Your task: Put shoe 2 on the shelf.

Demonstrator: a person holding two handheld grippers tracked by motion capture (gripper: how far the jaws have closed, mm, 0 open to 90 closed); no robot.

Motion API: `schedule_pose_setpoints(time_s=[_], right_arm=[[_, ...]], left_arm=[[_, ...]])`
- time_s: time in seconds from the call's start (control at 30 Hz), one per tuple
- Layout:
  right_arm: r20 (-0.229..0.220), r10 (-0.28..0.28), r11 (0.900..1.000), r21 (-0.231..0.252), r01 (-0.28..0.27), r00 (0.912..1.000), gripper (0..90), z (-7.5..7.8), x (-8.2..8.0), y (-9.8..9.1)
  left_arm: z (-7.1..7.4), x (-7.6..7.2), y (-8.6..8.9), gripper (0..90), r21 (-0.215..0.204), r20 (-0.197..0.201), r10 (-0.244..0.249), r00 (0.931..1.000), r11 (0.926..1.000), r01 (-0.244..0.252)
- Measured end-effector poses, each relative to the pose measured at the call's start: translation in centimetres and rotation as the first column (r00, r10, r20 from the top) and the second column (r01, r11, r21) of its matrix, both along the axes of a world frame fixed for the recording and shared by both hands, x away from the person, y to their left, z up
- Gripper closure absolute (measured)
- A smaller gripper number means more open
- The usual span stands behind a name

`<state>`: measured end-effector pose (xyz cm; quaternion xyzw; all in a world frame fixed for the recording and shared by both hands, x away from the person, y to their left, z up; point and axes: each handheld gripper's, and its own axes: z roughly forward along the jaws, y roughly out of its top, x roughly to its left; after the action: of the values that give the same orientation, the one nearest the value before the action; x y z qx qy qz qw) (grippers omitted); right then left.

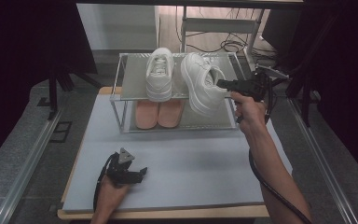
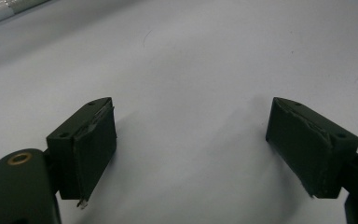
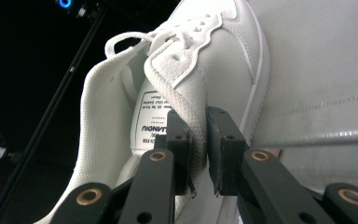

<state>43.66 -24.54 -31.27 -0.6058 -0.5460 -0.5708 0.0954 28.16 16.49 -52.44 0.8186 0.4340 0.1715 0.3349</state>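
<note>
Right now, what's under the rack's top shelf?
Under the top shelf, a pair of pink insoles lies on the lower level. Their far ends are covered by the shelf and the white shoe standing on it.

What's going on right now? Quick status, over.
Right tongs shut on shoe, tilted over rack. Left tongs open, idle on table. Second shoe alongside, apart.
</note>
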Motion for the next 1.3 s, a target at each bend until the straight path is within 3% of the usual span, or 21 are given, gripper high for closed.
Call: schedule_pose_setpoints(time_s=[0.37,0.5,0.73,0.93,1.17,1.3], right_arm=[[0.001,-0.074,0.9973,-0.002,0.074,0.9973,79.0,-0.2,2.0,1.7],[0.019,-0.081,0.9964,-0.025,0.081,0.9966,76.8,-0.2,2.2,2.2],[0.037,-0.052,0.9986,-0.001,0.052,0.9979,69.3,-0.4,2.4,2.1],[0.06,0.026,0.9991,0.031,-0.028,0.9979,55.2,-0.5,2.8,3.2],[0.073,0.034,0.9961,0.079,-0.04,0.9968,52.7,-0.8,2.5,1.8],[0.095,0.035,0.9974,0.06,-0.04,0.9948,53.8,-0.6,1.7,0.8]], left_arm=[[0.0,0.0,0.0,16.3,-0.004,0.001,0.004,1.0,1.0,-0.004],[0.0,0.0,0.0,16.3,-0.004,0.002,0.004,1.0,1.0,-0.004],[0.0,0.0,0.0,16.3,0.0,0.005,0.002,1.0,1.0,-0.002],[0.0,0.0,-0.1,16.3,0.001,0.005,0.001,1.0,1.0,-0.001],[0.0,0.0,0.0,16.4,0.001,0.003,0.001,1.0,1.0,-0.001],[0.0,0.0,-0.1,16.3,0.0,0.006,0.002,1.0,1.0,-0.002]])
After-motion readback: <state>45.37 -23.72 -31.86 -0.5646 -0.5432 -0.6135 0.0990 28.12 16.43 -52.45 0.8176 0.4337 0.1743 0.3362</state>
